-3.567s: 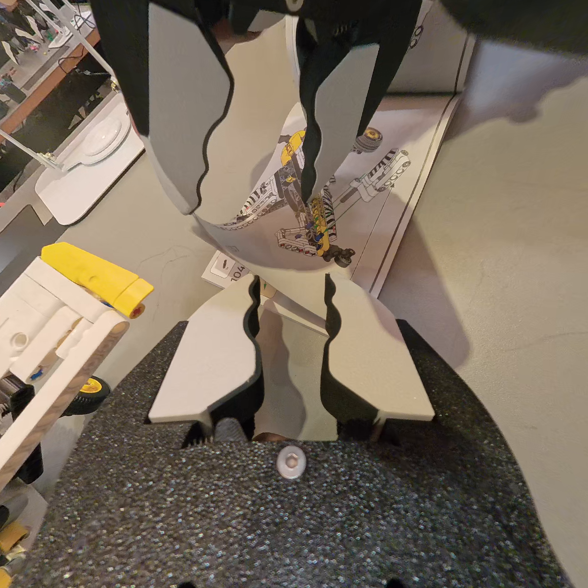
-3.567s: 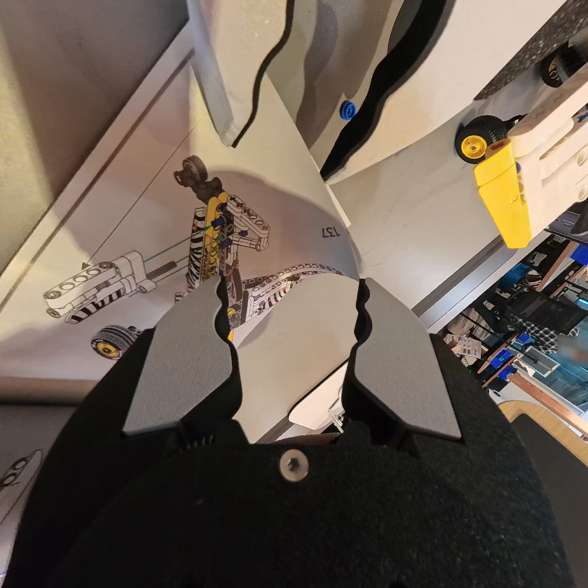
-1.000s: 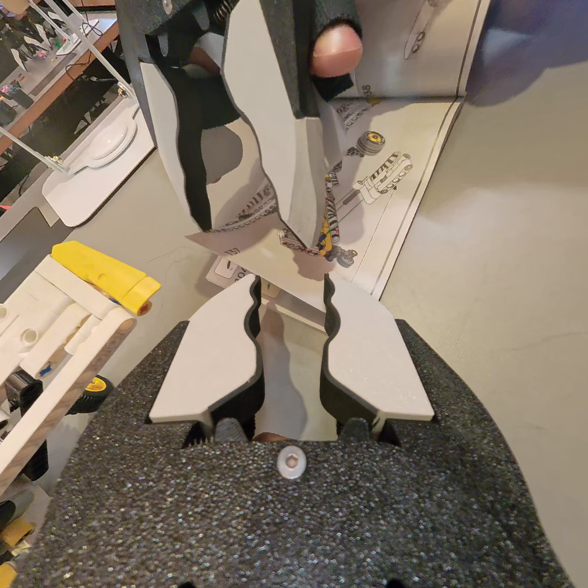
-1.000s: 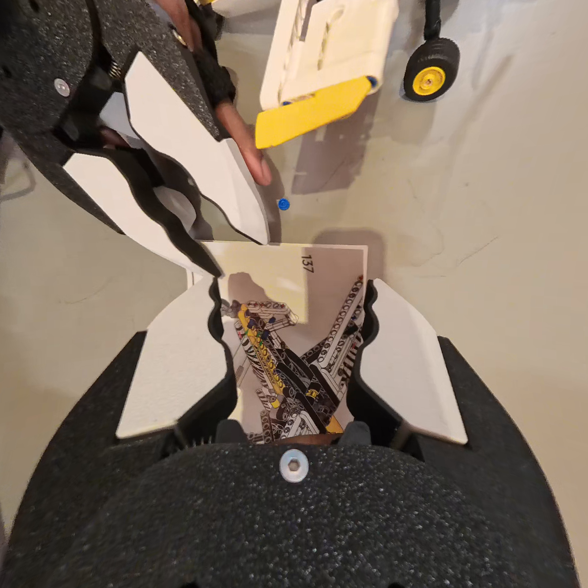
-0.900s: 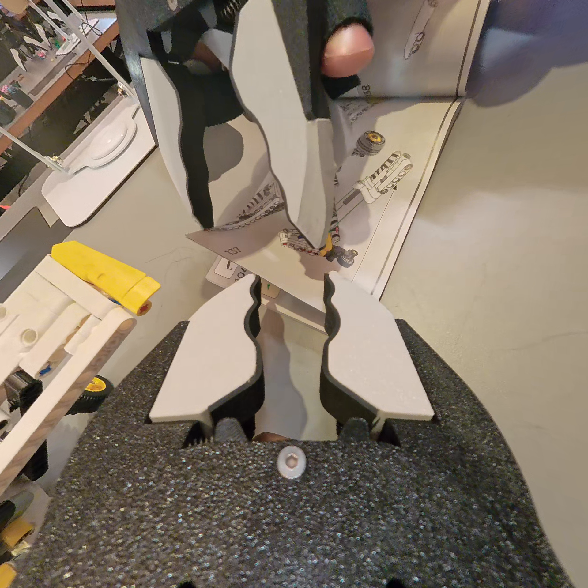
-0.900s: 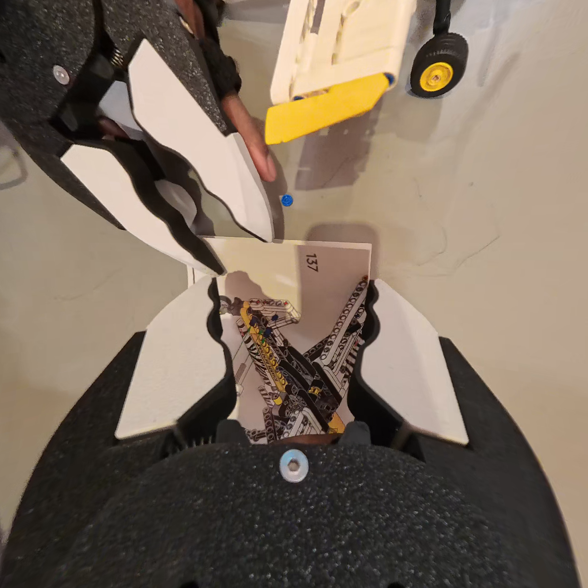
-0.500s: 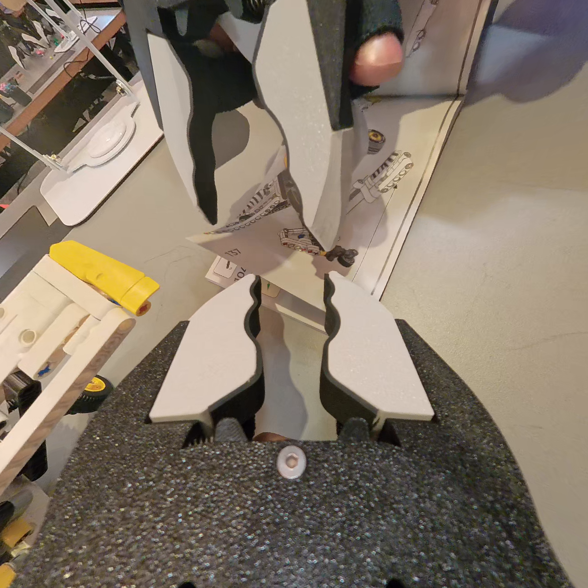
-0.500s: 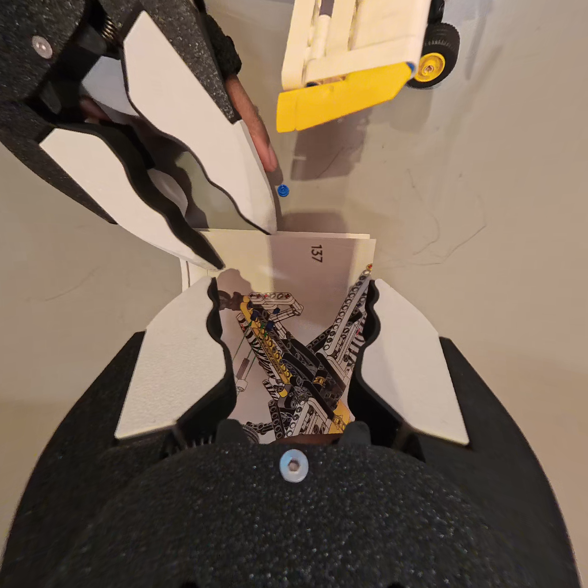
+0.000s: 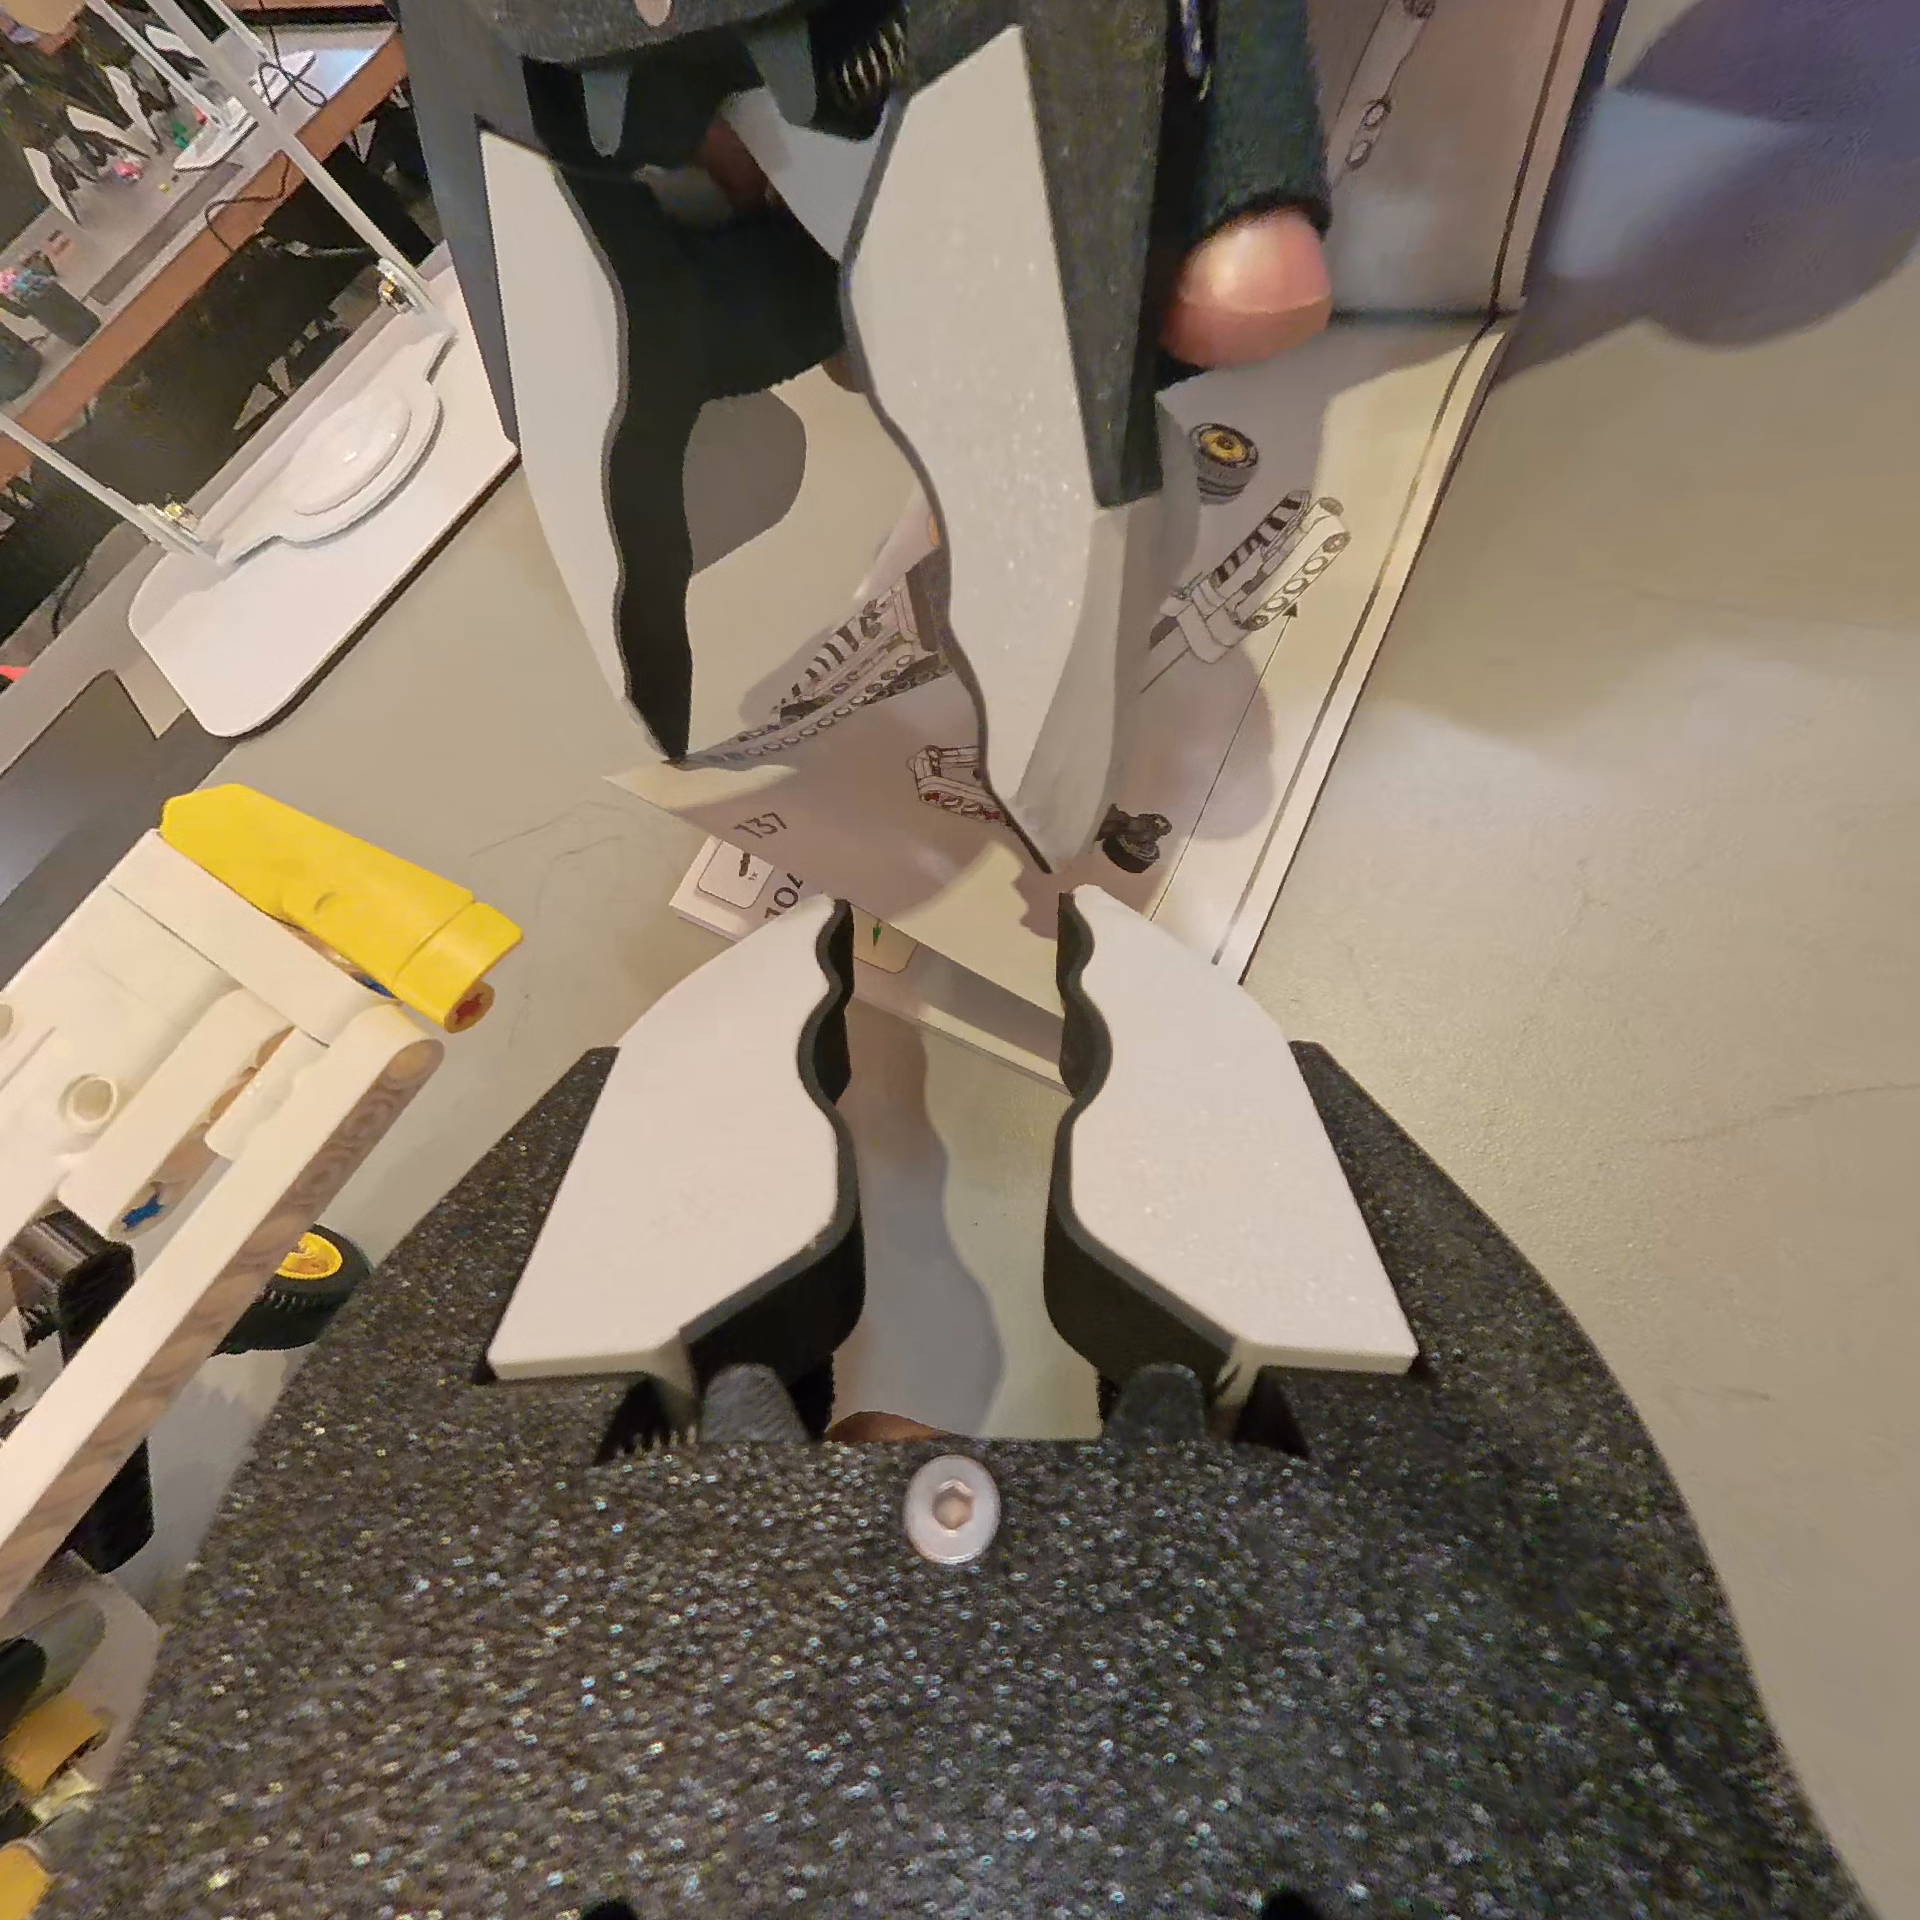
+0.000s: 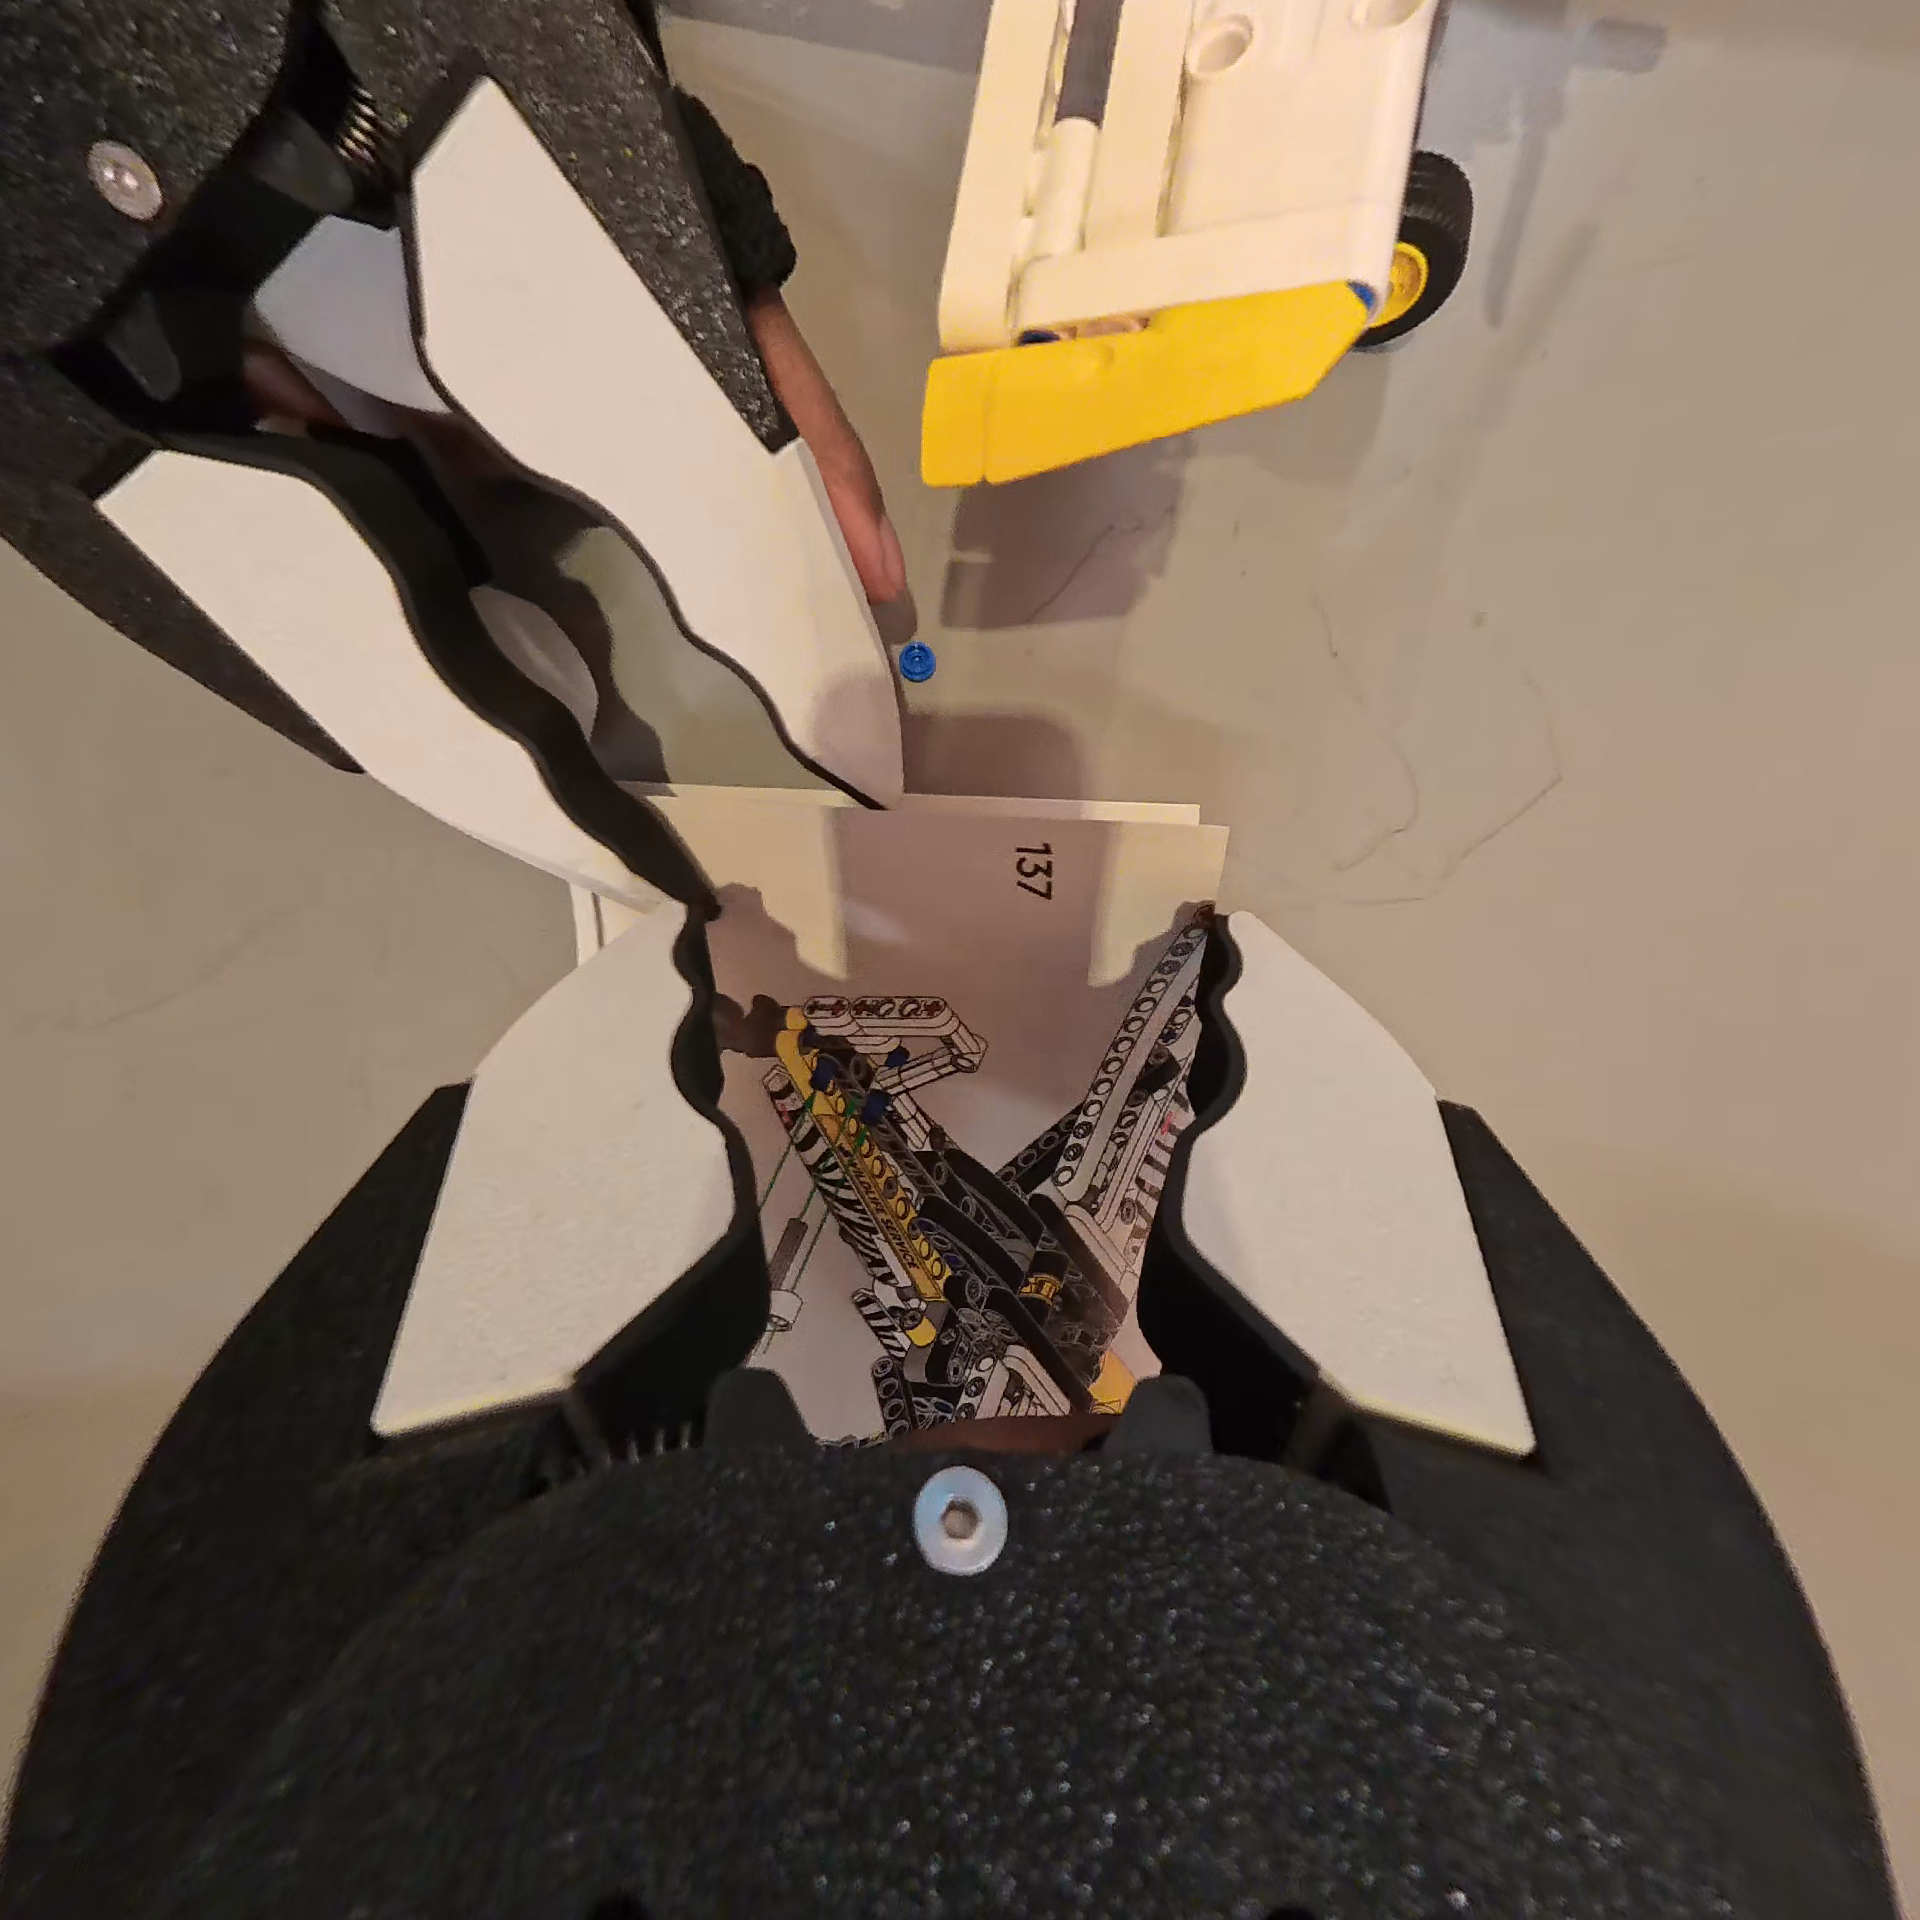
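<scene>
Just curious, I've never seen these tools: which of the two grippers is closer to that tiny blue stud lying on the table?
Left. The left gripper's fingertip sits right beside the blue stud. The right gripper is farther back, over the open instruction booklet.

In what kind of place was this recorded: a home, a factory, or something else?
Probably a workshop or lab room. A grey table holds an open building-set instruction booklet and a part-built white and yellow brick vehicle. Behind it stands another bench cluttered with small parts and cables.
</scene>
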Available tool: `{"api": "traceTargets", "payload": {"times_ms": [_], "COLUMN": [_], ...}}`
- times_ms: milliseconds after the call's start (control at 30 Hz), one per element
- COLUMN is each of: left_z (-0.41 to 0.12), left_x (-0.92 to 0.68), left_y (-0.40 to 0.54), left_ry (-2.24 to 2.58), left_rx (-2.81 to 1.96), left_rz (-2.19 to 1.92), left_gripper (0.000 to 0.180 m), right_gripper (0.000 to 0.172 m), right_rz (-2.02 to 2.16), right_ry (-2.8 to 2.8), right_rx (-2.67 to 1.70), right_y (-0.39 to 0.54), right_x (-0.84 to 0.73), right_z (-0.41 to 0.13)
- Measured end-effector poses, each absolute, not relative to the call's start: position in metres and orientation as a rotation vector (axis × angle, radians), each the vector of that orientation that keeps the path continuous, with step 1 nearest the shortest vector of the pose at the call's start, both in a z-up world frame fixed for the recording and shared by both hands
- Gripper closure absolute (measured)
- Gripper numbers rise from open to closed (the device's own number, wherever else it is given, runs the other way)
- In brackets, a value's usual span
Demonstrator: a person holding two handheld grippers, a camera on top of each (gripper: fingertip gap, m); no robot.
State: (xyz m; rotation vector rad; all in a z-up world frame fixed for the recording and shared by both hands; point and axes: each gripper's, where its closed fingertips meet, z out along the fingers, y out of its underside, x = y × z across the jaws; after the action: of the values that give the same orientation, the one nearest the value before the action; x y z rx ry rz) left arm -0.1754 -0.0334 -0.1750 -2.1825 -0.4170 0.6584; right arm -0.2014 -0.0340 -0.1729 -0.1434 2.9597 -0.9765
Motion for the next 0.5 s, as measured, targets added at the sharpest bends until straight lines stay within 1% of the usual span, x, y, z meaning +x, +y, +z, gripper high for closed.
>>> {"api": "traceTargets", "payload": {"times_ms": [500], "left_z": [-0.1752], "left_x": [-0.1751], "left_y": [-0.0333], "left_ry": [-0.412], "left_rx": [-2.185], "left_rz": [0.661], "left_gripper": [0.143], "right_gripper": [0.082], "right_rz": [-0.981], "right_ry": [3.003], "right_rx": [-0.151], "right_y": [-0.0263], "right_x": [-0.197], "right_z": [-0.1691]}}
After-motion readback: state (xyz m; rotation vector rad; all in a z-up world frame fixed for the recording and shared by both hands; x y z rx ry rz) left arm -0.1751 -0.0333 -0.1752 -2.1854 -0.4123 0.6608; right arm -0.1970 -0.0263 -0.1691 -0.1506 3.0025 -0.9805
